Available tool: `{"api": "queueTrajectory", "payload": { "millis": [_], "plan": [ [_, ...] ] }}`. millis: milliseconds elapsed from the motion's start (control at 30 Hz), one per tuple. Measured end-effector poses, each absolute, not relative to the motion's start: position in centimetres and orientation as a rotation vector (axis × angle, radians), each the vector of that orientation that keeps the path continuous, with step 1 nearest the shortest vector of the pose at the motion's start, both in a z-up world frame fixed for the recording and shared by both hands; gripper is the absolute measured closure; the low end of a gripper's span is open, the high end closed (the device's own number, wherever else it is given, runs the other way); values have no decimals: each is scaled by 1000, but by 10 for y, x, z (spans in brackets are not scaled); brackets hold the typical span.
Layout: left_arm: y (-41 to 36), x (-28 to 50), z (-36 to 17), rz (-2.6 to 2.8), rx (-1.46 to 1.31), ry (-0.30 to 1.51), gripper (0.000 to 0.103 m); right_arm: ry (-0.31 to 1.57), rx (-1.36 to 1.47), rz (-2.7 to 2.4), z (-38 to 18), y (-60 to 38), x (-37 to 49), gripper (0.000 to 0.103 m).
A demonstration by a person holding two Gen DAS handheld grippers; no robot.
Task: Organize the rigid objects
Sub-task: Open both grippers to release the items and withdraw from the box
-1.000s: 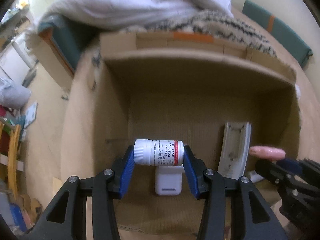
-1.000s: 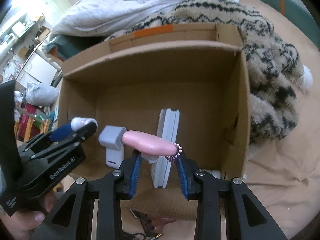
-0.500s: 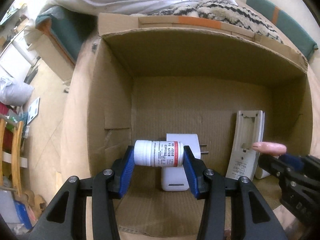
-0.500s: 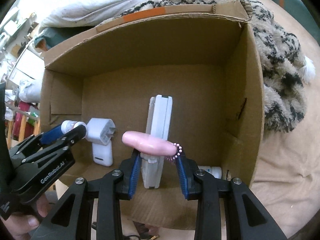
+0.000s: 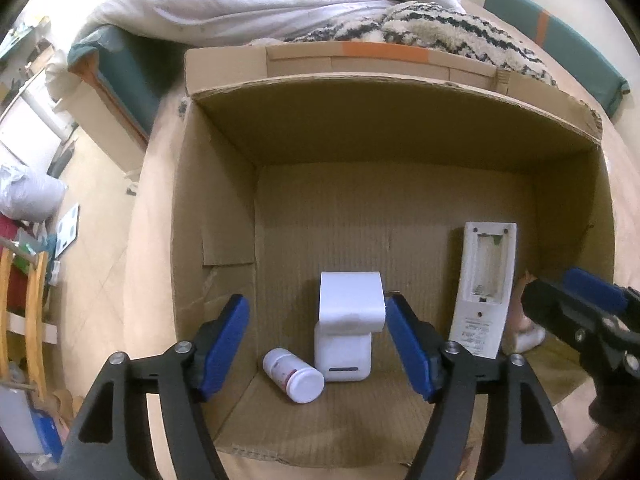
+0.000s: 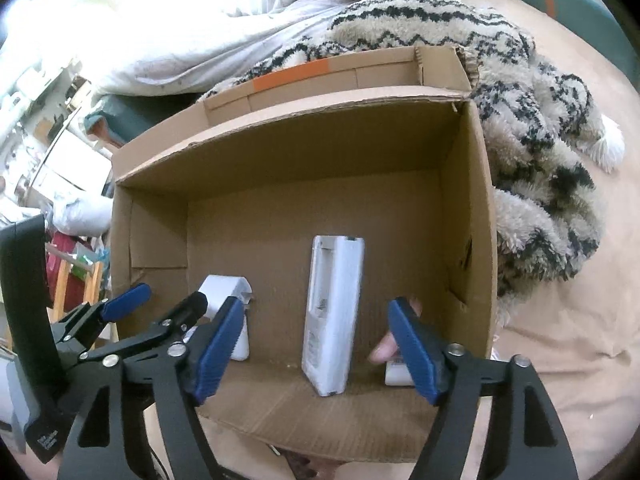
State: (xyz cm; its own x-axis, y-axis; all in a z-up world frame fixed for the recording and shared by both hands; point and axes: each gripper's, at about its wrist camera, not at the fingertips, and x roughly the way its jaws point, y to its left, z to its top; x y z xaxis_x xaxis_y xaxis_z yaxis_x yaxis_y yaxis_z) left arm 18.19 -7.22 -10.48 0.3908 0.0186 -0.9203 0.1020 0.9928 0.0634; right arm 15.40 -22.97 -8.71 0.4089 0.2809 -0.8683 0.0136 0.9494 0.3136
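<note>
Both grippers hang over an open cardboard box (image 5: 216, 208) (image 6: 476, 208). My left gripper (image 5: 318, 344) has its jaws opening with nothing between them. Below it a white pill bottle (image 5: 294, 376) lies on its side on the box floor, beside a white charger (image 5: 348, 324). My right gripper (image 6: 316, 344) is opening too, and empty. A white remote (image 6: 332, 316) (image 5: 486, 292) lies back up on the floor beneath it. The pink object (image 6: 390, 344) rests by the right wall, partly hidden behind the right finger (image 6: 412, 348), with a small white thing (image 6: 396, 376) next to it.
A white duvet (image 5: 280, 0) and a patterned fleece blanket (image 6: 532, 152) lie behind and to the right of the box. The box stands on a tan sheet (image 6: 560, 360). Floor clutter and a wooden frame (image 5: 32, 312) are at the left.
Both grippers opened. The pill bottle dropped from the left jaws onto the box floor, and the pink object fell from the right jaws to the floor by the right wall.
</note>
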Motion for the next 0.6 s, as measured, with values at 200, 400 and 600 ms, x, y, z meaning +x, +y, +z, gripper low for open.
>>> {"api": "queueTrajectory", "payload": {
  "millis": [200, 400, 600],
  "plan": [
    [-70, 181, -104, -48, 105, 1171, 34, 1154, 290, 165, -89, -230, 154, 17],
    [-72, 182, -104, -47, 104, 1170, 34, 1159, 288, 163, -88, -228, 155, 17],
    [-73, 179, -98, -48, 98, 1156, 34, 1139, 274, 171, -76, -225, 150, 17]
  ]
}}
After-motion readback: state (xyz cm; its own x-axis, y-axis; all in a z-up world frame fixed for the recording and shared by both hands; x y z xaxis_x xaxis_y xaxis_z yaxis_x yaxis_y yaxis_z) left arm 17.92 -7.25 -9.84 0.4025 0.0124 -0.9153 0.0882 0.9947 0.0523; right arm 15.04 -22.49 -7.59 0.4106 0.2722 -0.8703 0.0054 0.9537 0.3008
